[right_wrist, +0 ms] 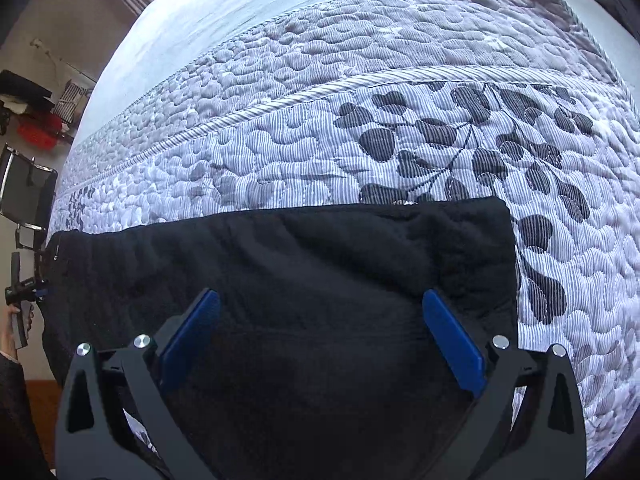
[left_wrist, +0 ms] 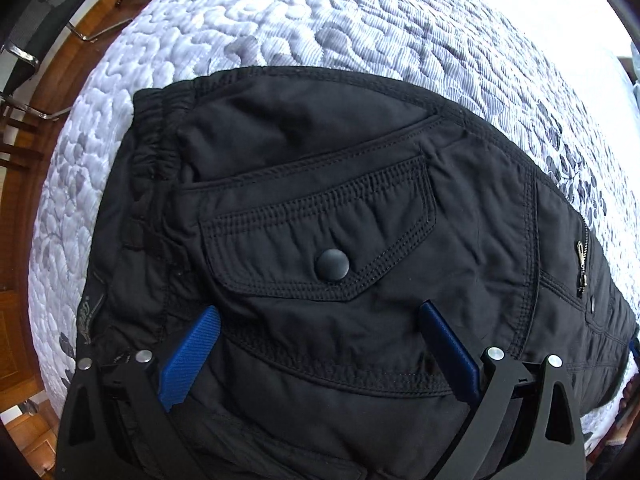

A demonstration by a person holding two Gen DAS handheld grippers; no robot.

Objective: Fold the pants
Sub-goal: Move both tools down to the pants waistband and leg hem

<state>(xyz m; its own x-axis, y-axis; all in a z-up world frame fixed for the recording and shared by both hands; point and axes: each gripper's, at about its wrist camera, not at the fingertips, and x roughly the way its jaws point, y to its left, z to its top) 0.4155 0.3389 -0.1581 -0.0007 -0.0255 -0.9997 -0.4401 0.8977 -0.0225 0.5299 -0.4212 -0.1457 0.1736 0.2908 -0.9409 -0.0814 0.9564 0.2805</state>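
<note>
Left claw (left_wrist: 320,314) spread wide above black quilted fabric pants (left_wrist: 320,208) lying flat on grey-white quilted bedspread (left_wrist: 340,28); elastic waistband at left, long axis running rightward. Right claw (right_wrist: 322,304) likewise wide, over the fleecy folded end.

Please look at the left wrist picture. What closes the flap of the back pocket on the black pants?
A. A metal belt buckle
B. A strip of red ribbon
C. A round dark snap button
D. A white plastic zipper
C: a round dark snap button sits in the lower middle of the pocket flap on the black pants, which lie on the quilt.
</note>
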